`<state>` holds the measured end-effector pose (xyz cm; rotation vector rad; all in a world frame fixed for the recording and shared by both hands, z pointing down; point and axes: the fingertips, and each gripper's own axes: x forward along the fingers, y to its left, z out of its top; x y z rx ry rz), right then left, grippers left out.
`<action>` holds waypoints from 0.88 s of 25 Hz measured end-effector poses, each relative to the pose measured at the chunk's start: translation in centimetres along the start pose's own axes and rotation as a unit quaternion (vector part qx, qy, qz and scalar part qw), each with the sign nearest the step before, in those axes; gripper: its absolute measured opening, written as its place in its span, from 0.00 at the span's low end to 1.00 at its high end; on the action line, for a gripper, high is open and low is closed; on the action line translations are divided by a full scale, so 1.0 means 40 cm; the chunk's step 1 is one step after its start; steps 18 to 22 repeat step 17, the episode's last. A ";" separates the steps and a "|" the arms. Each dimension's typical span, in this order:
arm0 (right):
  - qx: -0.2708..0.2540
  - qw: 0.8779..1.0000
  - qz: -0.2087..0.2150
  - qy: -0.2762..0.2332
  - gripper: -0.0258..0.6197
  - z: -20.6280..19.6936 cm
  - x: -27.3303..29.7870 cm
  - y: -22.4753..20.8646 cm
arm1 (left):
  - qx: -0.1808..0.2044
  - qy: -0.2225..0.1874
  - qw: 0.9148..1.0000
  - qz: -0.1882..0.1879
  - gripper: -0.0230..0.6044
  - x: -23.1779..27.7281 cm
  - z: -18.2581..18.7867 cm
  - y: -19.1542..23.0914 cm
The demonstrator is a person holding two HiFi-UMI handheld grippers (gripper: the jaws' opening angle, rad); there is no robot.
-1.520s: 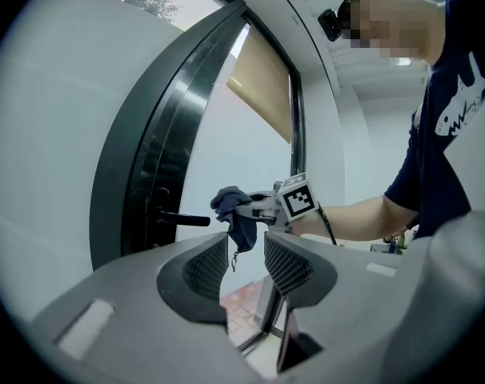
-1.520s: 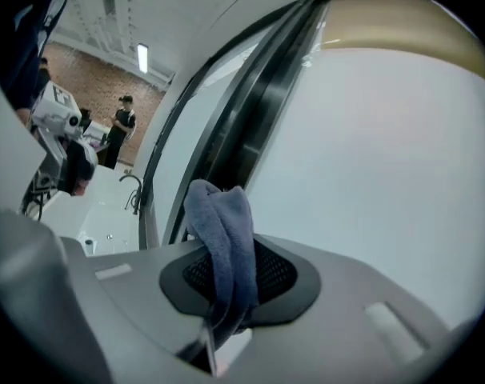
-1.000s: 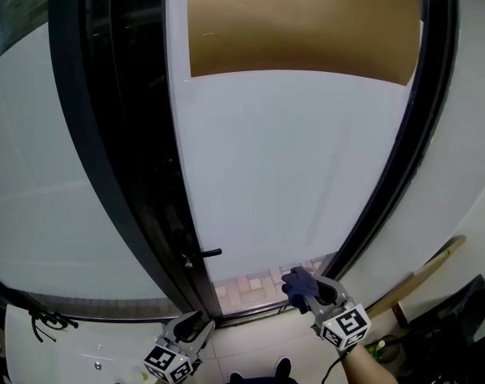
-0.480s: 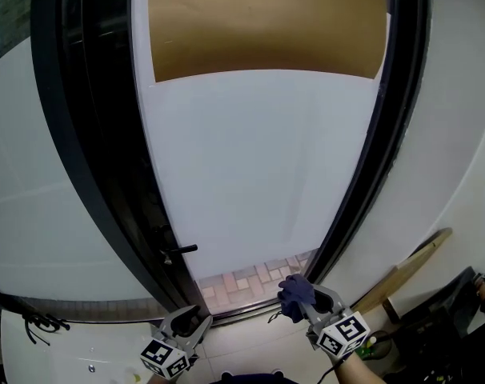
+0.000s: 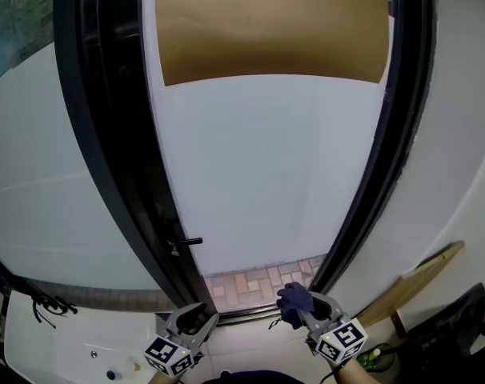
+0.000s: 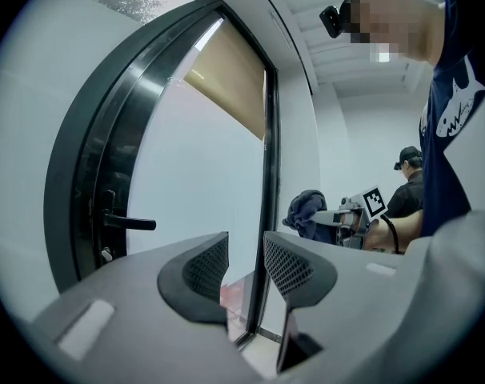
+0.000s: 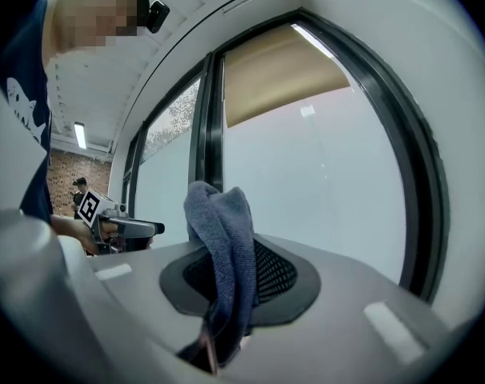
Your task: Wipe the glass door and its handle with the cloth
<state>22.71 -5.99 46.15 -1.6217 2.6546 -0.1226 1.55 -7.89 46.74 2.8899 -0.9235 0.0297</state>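
The glass door (image 5: 266,174) stands in a black frame, its black lever handle (image 5: 185,242) on the left stile. In the head view my right gripper (image 5: 305,310) is low in front of the door's bottom right and is shut on a dark blue cloth (image 5: 294,301). The cloth (image 7: 226,230) sticks up bunched between the jaws of the right gripper (image 7: 226,272). My left gripper (image 5: 193,320) hangs below the handle, apart from it. Its jaws stand open by a narrow gap with nothing between them (image 6: 246,250). The handle (image 6: 130,222) shows to its left and the cloth (image 6: 306,213) to its right.
A brown blind (image 5: 266,30) covers the top of the pane. Brick paving (image 5: 258,282) shows through the bottom strip. A wooden plank (image 5: 410,282) leans on the right wall. A white surface with a black cable (image 5: 46,309) lies at lower left. Another person (image 6: 410,190) stands behind.
The head view has swung a little, so the door sits slightly more to the right. Both grippers stay low in front of the door's bottom. The cloth stays held.
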 end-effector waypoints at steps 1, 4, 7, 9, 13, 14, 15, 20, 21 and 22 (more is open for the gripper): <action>0.000 1.000 0.003 -0.001 0.14 0.000 -0.005 0.000 | -0.001 0.000 1.000 0.004 0.25 -0.003 -0.001 -0.004; -0.001 1.000 0.009 -0.001 0.14 -0.006 -0.018 -0.002 | -0.001 -0.002 1.000 0.013 0.25 -0.008 -0.006 -0.013; 0.003 1.000 0.009 0.000 0.14 -0.010 -0.034 -0.008 | -0.001 -0.004 1.000 0.014 0.25 -0.012 -0.013 -0.020; 0.004 1.000 0.007 -0.002 0.14 -0.011 -0.043 -0.012 | 0.000 -0.005 1.000 0.015 0.25 -0.012 -0.010 -0.024; 0.006 1.000 0.005 -0.003 0.14 -0.013 -0.046 -0.016 | 0.002 -0.005 1.000 0.020 0.25 -0.008 0.000 -0.022; 0.008 1.000 0.004 -0.004 0.14 -0.013 -0.046 -0.016 | 0.002 -0.007 1.000 0.019 0.25 -0.006 -0.004 -0.020; 0.010 1.000 0.003 -0.005 0.14 -0.012 -0.047 -0.016 | 0.001 -0.008 1.000 0.018 0.25 -0.004 -0.007 -0.019; 0.013 1.000 0.000 -0.007 0.14 -0.008 -0.047 -0.018 | 0.001 -0.009 1.000 0.015 0.25 0.001 -0.011 -0.019; 0.013 1.000 0.000 -0.007 0.14 -0.008 -0.047 -0.018 | 0.001 -0.009 1.000 0.015 0.25 0.001 -0.011 -0.019; 0.013 1.000 0.000 -0.007 0.14 -0.008 -0.047 -0.018 | 0.001 -0.009 1.000 0.015 0.25 0.001 -0.011 -0.019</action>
